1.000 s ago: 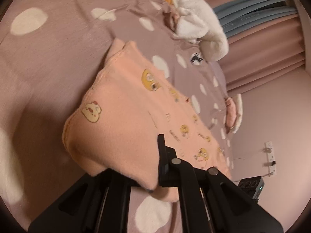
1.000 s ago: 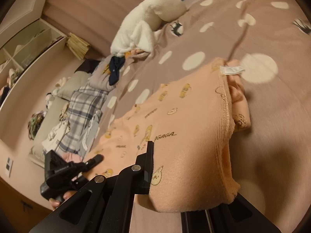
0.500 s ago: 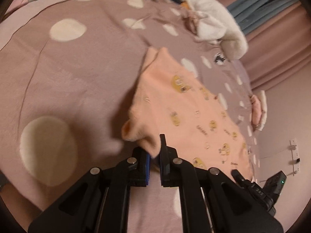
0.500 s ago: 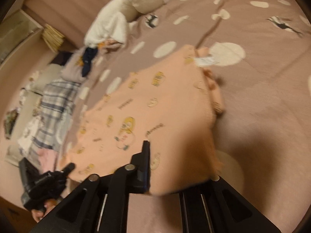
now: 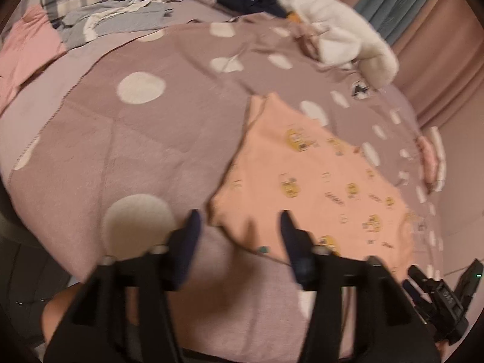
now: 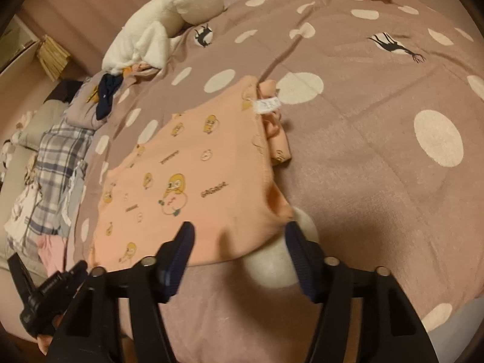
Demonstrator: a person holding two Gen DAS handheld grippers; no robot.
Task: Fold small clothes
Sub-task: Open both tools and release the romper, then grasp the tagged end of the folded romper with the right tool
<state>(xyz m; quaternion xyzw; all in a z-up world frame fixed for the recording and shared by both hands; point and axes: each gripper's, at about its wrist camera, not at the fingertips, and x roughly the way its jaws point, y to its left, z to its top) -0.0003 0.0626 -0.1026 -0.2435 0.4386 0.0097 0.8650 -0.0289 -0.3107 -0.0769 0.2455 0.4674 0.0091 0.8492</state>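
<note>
Left hand-held gripper (image 5: 239, 227) just opened; blurred | peach garment (image 5: 317, 187) apparently released

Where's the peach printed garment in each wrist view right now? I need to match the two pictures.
Left wrist: the peach garment lies right of centre on the dotted blanket, its near corner between the open left gripper fingers.
Right wrist: the garment lies centre-left, its near edge between the open right gripper fingers.
Shared landmark: the white fluffy blanket.

Dotted mauve bedspread (image 6: 378, 157), folded peach garment (image 6: 193, 178) flat on it
</note>
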